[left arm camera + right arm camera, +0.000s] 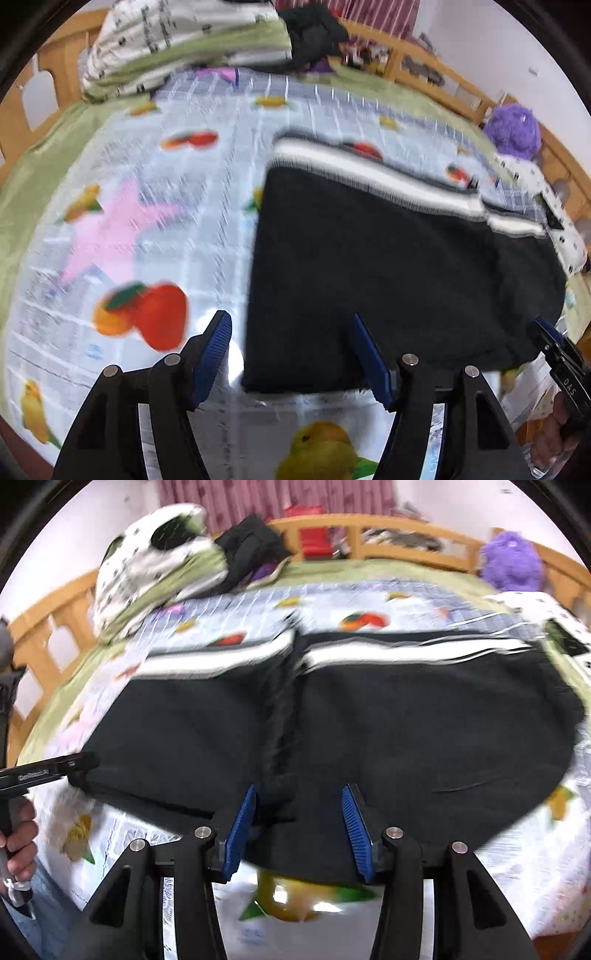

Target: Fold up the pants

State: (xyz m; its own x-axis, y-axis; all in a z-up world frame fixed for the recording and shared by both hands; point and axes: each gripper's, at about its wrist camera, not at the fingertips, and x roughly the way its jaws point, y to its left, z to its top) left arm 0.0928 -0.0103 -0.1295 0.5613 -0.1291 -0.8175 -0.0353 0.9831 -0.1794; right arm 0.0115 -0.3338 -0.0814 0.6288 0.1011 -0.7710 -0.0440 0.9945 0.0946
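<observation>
Black knit pants [369, 720] with a white stripe [388, 653] along the far edge — spread flat on a bed, over a pale checked sheet [147, 221] printed with fruit and a pink star. Left claw [291, 358]: blue-padded fingers spread wide, nothing between them, hovering above the near left corner of the pants, one finger over the sheet and the other over the black cloth. Right claw [299, 830]: fingers likewise parted and empty, poised above the near edge of the pants at the central seam [284, 731] where the two legs meet. Each claw appears at the margin of the other's view, at the garment's outer edges. Surroundings — wooden bed rail [369, 535] around the far side; rumpled white-and-green bedding [155, 561] piled at the far left corner with a dark garment [251, 550] beside it; purple plush toy [511, 561] at the far right by the rail; pink curtain [277, 498] behind. Both views are motion-blurred.
</observation>
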